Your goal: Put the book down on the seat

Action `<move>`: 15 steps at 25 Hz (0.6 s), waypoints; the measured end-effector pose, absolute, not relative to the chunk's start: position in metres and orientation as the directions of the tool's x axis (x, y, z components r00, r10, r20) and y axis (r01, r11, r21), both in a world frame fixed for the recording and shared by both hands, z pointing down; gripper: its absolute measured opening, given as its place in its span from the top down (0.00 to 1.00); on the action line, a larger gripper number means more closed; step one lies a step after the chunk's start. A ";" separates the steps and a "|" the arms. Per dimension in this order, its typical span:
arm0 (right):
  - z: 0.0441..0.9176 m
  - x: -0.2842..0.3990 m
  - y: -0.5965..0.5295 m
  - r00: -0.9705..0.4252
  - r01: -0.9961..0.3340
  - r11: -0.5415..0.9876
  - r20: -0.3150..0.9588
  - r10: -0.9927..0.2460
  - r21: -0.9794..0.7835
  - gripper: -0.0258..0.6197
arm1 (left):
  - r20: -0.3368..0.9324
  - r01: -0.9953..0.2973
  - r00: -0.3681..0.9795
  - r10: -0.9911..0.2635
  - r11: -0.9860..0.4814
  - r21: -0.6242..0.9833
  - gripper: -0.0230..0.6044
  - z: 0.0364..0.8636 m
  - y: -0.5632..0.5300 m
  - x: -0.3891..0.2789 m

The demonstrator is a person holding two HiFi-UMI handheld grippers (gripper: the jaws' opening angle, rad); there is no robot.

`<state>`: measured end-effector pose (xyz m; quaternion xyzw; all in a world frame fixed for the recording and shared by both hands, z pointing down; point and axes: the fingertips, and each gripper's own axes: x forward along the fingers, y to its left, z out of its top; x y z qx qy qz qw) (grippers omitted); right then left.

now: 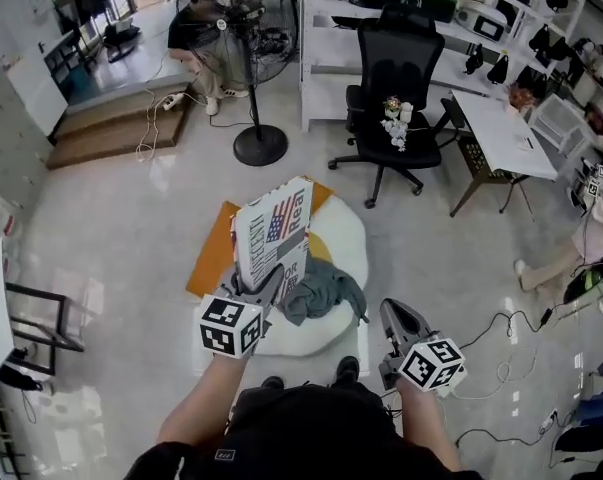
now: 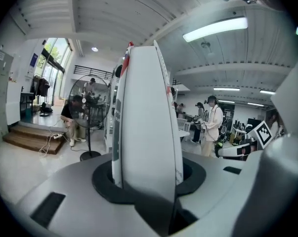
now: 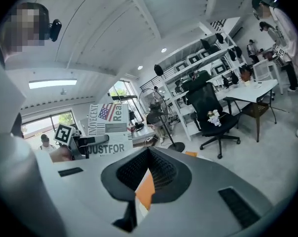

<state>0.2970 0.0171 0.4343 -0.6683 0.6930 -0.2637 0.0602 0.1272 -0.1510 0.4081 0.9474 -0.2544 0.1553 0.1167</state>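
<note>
Left gripper (image 1: pixel 265 286): your jaws clamp the book (image 1: pixel 272 230) by its lower edge, upright, probably for a controlled lowering | book: above the white seat cushion (image 1: pixel 347 230), not yet down | right gripper (image 1: pixel 399 318): jaws together, empty, aside.

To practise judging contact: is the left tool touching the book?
Touching. In the left gripper view, the left tool has both jaws pressed against the covers of the upright book.
</note>
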 end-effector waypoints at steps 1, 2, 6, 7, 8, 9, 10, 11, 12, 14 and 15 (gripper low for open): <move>0.435 0.317 0.015 -0.127 -0.894 -0.007 0.269 -0.955 -0.448 0.94 | 0.356 -0.525 0.818 -0.451 -0.838 0.145 0.71 0.406 -0.147 0.149; 0.437 0.335 0.013 -0.154 -0.892 0.015 0.272 -0.950 -0.451 0.94 | 0.359 -0.534 0.813 -0.458 -0.833 0.145 0.71 0.405 -0.143 0.168; 0.441 0.363 0.005 -0.237 -0.878 0.084 0.275 -0.932 -0.472 0.94 | 0.372 -0.572 0.788 -0.490 -0.807 0.148 0.71 0.402 -0.131 0.199; 0.440 0.363 0.002 -0.254 -0.874 0.100 0.272 -0.928 -0.475 0.94 | 0.377 -0.582 0.780 -0.499 -0.800 0.147 0.71 0.402 -0.131 0.199; 0.440 0.364 -0.001 -0.269 -0.871 0.114 0.271 -0.924 -0.478 0.94 | 0.383 -0.592 0.772 -0.507 -0.792 0.146 0.71 0.402 -0.130 0.199; 0.441 0.366 -0.002 -0.282 -0.868 0.124 0.272 -0.920 -0.480 0.94 | 0.388 -0.602 0.765 -0.514 -0.785 0.148 0.71 0.403 -0.130 0.199; 0.443 0.369 -0.003 -0.291 -0.866 0.129 0.276 -0.916 -0.483 0.94 | 0.393 -0.610 0.758 -0.520 -0.778 0.150 0.71 0.404 -0.128 0.199; 0.446 0.372 -0.003 -0.298 -0.864 0.131 0.283 -0.912 -0.486 0.94 | 0.399 -0.618 0.752 -0.524 -0.772 0.150 0.71 0.406 -0.127 0.200; 0.450 0.377 -0.003 -0.303 -0.862 0.131 0.291 -0.908 -0.490 0.94 | 0.405 -0.625 0.746 -0.529 -0.766 0.150 0.71 0.408 -0.125 0.200; 0.456 0.386 -0.005 -0.313 -0.857 0.130 0.302 -0.901 -0.499 0.94 | 0.413 -0.640 0.733 -0.541 -0.754 0.148 0.71 0.412 -0.126 0.201; 0.459 0.389 -0.008 -0.319 -0.855 0.133 0.305 -0.897 -0.502 0.94 | 0.413 -0.649 0.726 -0.549 -0.746 0.149 0.71 0.414 -0.128 0.202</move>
